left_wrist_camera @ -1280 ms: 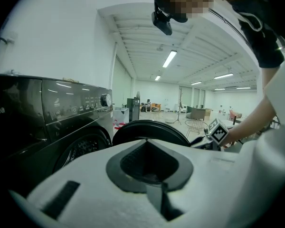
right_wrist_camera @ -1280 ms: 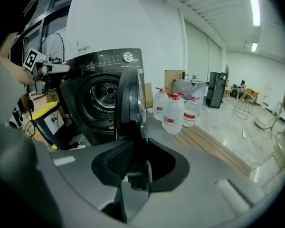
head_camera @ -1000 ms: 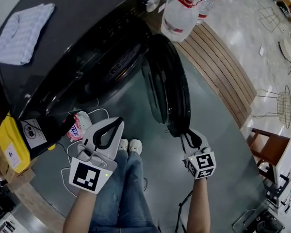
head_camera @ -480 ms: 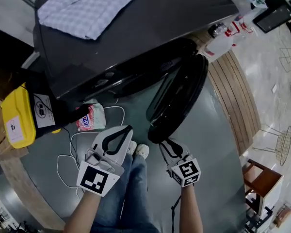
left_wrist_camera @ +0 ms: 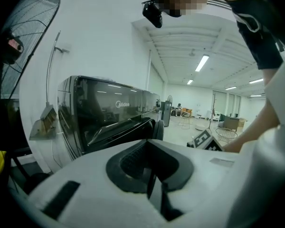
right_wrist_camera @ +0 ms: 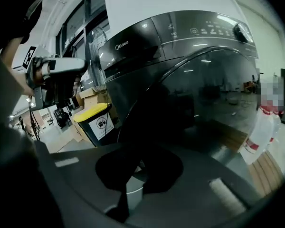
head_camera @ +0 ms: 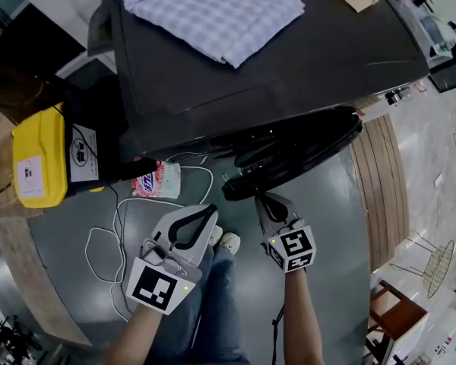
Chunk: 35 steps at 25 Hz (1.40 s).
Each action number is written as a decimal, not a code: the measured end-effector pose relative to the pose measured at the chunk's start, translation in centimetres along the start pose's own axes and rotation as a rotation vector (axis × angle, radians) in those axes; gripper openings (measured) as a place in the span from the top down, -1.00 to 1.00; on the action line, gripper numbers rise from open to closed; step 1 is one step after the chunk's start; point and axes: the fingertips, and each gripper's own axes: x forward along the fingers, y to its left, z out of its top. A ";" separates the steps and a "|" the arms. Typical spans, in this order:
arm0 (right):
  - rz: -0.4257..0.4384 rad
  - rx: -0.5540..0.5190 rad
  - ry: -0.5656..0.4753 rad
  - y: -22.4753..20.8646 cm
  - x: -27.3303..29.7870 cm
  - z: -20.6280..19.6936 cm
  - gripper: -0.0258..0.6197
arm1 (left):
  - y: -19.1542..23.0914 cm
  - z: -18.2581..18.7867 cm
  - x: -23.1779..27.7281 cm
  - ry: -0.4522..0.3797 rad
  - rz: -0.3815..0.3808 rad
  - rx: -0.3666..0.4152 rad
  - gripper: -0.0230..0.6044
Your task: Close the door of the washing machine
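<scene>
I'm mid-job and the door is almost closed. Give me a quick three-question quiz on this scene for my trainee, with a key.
1. True or false: the washing machine door is fully shut against the front.
2. What lies on the machine's top? A) a checked cloth B) a laundry basket C) a pair of boots
3. Which gripper is at the door's free edge?
Key: 1 false, the door stands ajar. 2 A. 3 the right gripper, with its jaws together.
</scene>
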 end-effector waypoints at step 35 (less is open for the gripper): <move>-0.334 0.049 -0.390 -5.7 -13.0 21.5 0.88 | 0.0 16.3 2.9 -0.193 -0.009 0.149 0.93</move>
